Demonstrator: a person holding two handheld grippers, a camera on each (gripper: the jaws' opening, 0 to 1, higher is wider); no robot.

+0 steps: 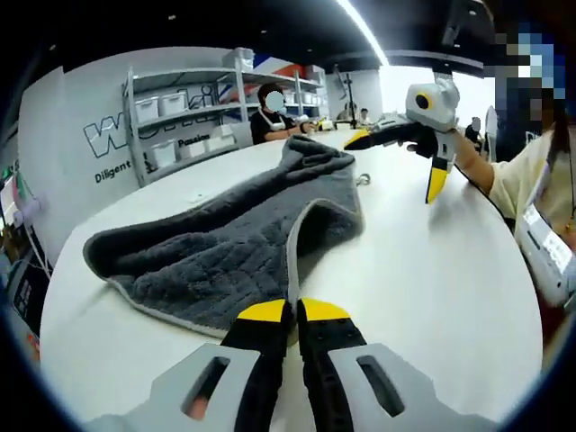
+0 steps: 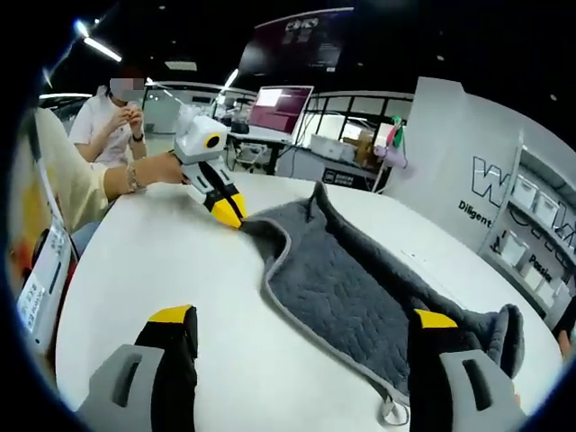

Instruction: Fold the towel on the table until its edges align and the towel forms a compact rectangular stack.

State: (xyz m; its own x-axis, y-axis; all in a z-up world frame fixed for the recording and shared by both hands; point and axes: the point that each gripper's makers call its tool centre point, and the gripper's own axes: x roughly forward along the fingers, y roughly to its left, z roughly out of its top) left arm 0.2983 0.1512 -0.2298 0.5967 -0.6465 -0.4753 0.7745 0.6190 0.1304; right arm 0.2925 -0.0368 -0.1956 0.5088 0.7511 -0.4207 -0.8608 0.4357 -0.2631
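A dark grey towel point(image 1: 234, 234) with a light grey hem lies partly folded and rumpled on the white table point(image 1: 432, 270). My left gripper point(image 1: 294, 310) is shut on the towel's hem at the near corner. In the right gripper view the left gripper point(image 2: 230, 216) pinches the far corner of the towel point(image 2: 360, 288), held by a person's hand. My right gripper point(image 2: 301, 317) stands wide open just above the towel's near edge, nothing between its fingers. In the left gripper view the right gripper point(image 1: 396, 166) hovers beyond the towel's far end, jaws spread.
Shelves with white bins point(image 1: 180, 99) stand behind the table. One person point(image 1: 270, 112) sits at the far end and another point(image 2: 117, 117) sits past the table's other side. A monitor point(image 2: 283, 103) stands at the back. Bare tabletop point(image 2: 162, 261) lies beside the towel.
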